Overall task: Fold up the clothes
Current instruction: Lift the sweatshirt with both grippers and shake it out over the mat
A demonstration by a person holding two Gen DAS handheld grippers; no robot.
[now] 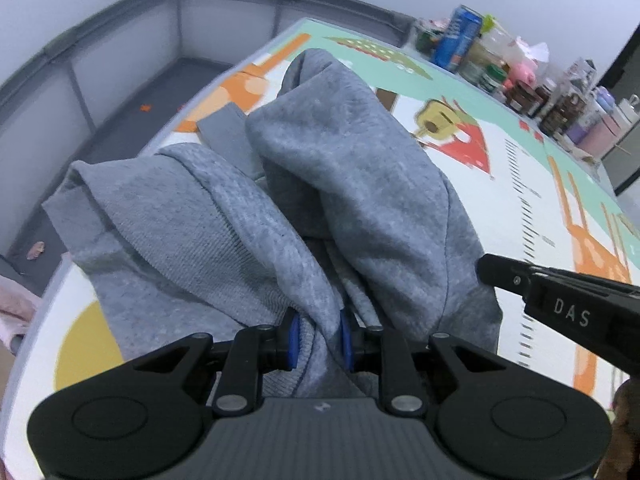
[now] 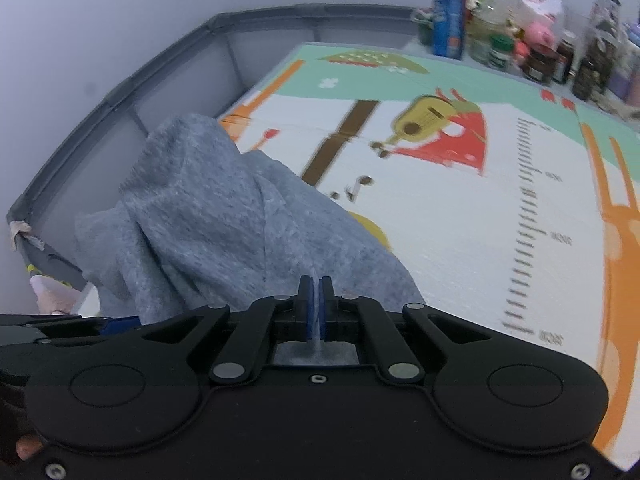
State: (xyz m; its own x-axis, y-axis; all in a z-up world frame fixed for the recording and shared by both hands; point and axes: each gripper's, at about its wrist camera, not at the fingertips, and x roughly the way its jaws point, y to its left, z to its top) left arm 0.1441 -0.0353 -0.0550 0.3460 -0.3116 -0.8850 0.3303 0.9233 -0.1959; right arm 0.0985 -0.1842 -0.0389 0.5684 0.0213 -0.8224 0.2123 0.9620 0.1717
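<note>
You have the left gripper pinched on a thick bunch of the grey sweatshirt and the right gripper clamped almost flat on a thin edge of it, both angled steeply down. The garment hangs bunched and creased from your grips over the near end of the printed play mat (no flat panel or clean crease shows anywhere). By my reading the folding has barely started: spreading it out and every fold remain.

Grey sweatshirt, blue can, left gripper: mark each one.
Grey sweatshirt [image 1: 360, 152]: left wrist view, on the raised fold at the middle.
Blue can [image 2: 449, 20]: right wrist view, on its side wall.
Left gripper [image 1: 319, 340]: left wrist view, midway between the blue pads, which pinch the cloth.
</note>
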